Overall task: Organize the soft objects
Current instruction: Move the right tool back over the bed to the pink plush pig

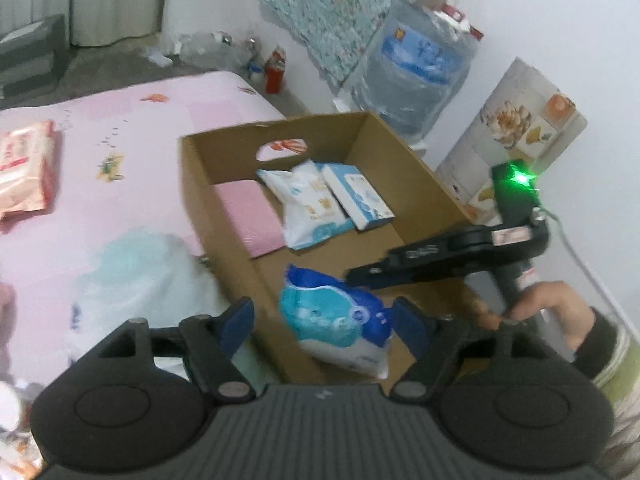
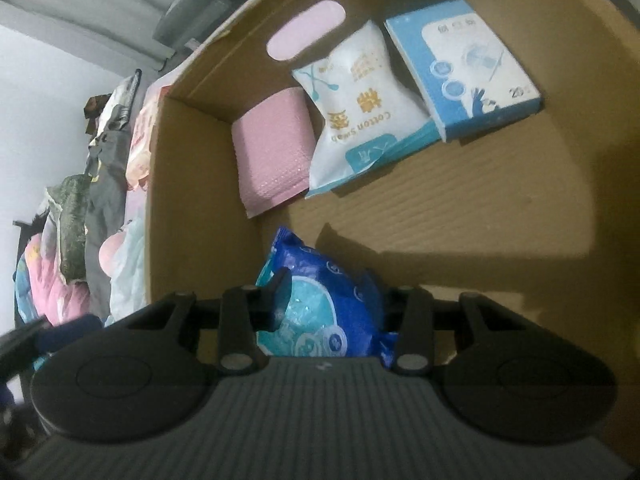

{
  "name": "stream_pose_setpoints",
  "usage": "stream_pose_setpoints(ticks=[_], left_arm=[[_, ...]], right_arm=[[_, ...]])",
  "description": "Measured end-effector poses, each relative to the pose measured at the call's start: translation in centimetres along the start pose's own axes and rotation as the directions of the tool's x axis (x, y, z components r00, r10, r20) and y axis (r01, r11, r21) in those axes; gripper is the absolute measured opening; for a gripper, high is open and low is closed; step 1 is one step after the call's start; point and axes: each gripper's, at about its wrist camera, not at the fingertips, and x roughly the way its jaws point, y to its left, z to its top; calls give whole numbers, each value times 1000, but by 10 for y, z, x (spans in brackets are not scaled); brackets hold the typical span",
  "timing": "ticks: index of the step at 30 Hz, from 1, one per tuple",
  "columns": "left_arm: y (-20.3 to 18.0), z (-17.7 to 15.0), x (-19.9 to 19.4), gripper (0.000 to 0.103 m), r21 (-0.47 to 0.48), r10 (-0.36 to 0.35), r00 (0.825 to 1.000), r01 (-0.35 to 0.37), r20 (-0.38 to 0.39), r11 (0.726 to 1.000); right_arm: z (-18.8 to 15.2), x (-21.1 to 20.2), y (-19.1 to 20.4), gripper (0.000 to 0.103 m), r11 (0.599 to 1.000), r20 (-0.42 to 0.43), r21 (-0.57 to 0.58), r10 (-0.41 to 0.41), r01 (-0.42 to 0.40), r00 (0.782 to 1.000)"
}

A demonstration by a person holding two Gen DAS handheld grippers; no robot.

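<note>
Blue packet [image 2: 320,304] pinched in right claw [image 2: 332,312], tilted down into box [image 2: 460,208]; left claw [image 1: 324,320] gapes empty.

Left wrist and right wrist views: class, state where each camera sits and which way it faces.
Left wrist: on the left gripper, facing down into the cardboard box on the bed; jaws open, a hand and the right gripper show.
Right wrist: on the right gripper, looking deep into the box; jaws shut on the blue packet.
Shared: box, blue packet, pink pad, white pouch.
</note>
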Motion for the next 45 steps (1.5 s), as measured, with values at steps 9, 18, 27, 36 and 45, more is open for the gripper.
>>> stream_pose_setpoints(ticks=[9, 18, 27, 36, 45], left_arm=[[56, -51, -30, 78, -93, 69, 997, -64, 47, 994], [95, -95, -53, 78, -194, 84, 991, -63, 100, 979], [102, -118, -65, 79, -199, 118, 984, -91, 130, 976], [88, -138, -68, 89, -109, 259, 953, -243, 158, 964], [95, -154, -93, 90, -95, 359, 907, -346, 221, 933]], right_arm=[[-18, 17, 24, 55, 962, -180, -251, -160, 111, 971], [-17, 34, 34, 43, 979, -125, -143, -162, 144, 979], [-11, 35, 21, 38, 992, -22, 58, -113, 114, 993], [-23, 40, 26, 49, 993, -8, 110, -46, 46, 999], [-29, -11, 49, 76, 999, 104, 12, -54, 53, 993]])
